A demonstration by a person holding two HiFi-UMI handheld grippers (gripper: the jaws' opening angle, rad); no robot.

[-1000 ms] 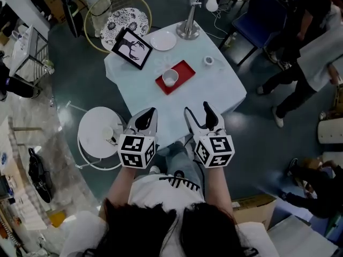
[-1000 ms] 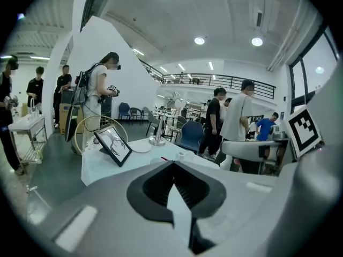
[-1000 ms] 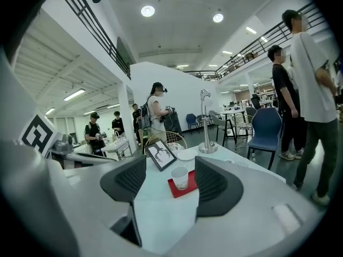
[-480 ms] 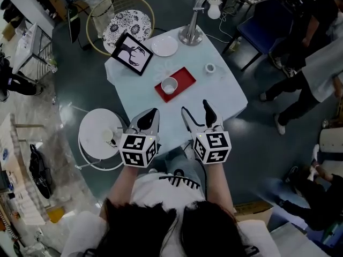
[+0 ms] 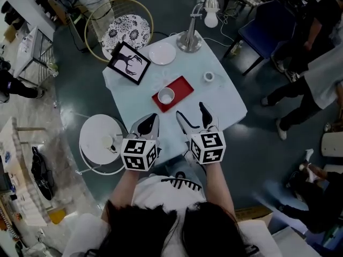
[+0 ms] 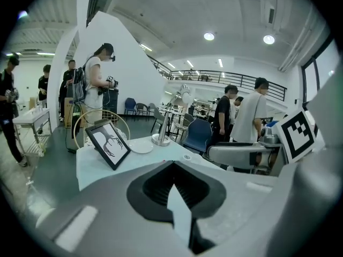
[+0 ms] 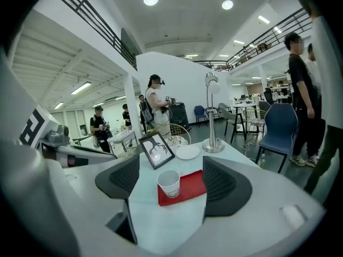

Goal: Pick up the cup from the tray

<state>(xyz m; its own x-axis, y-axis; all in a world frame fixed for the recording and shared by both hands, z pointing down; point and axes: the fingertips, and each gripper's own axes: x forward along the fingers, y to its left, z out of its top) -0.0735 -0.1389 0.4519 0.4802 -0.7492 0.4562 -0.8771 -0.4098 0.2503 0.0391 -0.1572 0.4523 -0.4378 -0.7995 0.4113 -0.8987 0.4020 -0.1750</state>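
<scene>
A white paper cup (image 5: 165, 96) stands upright on the near-left end of a red tray (image 5: 179, 88) in the middle of the pale blue table (image 5: 225, 98). In the right gripper view the cup (image 7: 169, 182) and tray (image 7: 192, 187) show ahead, framed by the two jaws but well beyond them. My right gripper (image 5: 191, 114) hovers over the table's near edge, open and empty; its jaws have just been opening. Beside it, my left gripper (image 5: 148, 124) is shut with nothing in it; its own view shows its tips (image 6: 174, 170) closed together.
A framed picture (image 5: 128, 62), a white plate (image 5: 162, 53), a desk lamp (image 5: 190, 36) and a small cup (image 5: 208, 76) share the table. A round white stool (image 5: 102, 141) stands left of it, a blue chair (image 5: 262, 20) and people to the right.
Both grippers have moved forward toward the table's near edge. The right jaws stand wider apart than before. The cup and tray have not moved.
</scene>
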